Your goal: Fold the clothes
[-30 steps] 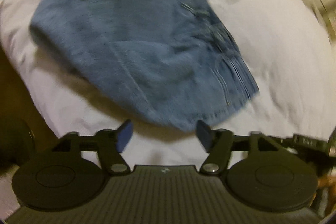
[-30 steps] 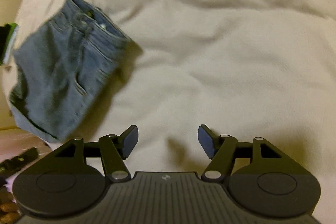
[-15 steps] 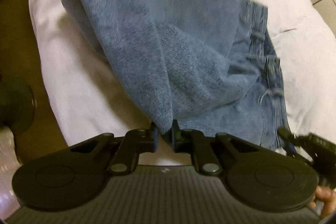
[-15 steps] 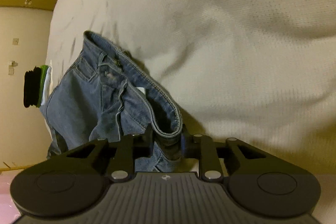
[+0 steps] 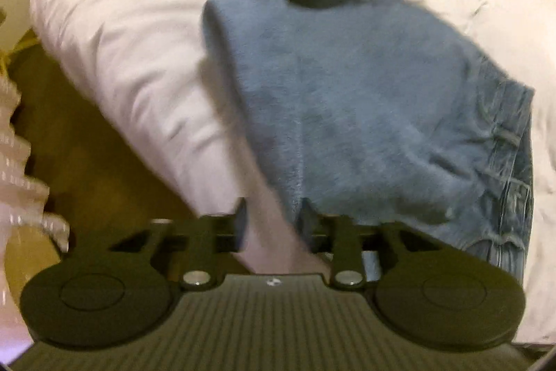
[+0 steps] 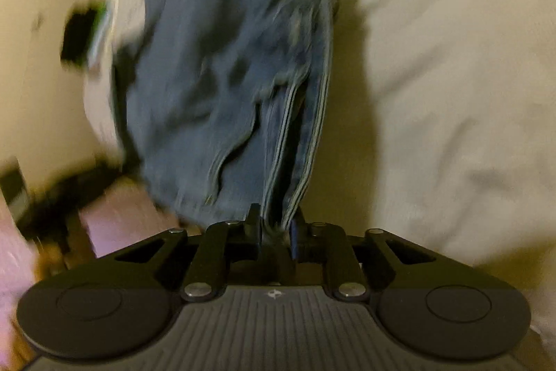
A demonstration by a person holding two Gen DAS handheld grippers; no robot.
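Note:
Blue jeans (image 5: 347, 86) lie folded on the white bed (image 5: 121, 23), close to its near edge, waistband to the right. My left gripper (image 5: 272, 218) stands open at the fold's near corner; white bedding shows between its fingers and the denim edge touches the right fingertip (image 5: 307, 214). In the blurred right wrist view the jeans (image 6: 222, 75) hang stretched away from my right gripper (image 6: 274, 226), which is shut on a seamed edge of the denim. The bed (image 6: 451, 93) fills the right side there.
Brown floor (image 5: 69, 145) lies left of the bed edge, with a pale ribbed object (image 5: 21, 162) at the far left. In the right wrist view a black and green object (image 6: 83, 37) sits by the bed's far side, and a pink surface (image 6: 114, 214) is low left.
My left gripper has opened and let go of the denim fold, which now rests on the bed. The right gripper stays shut on the jeans and has swung, blurring its view.

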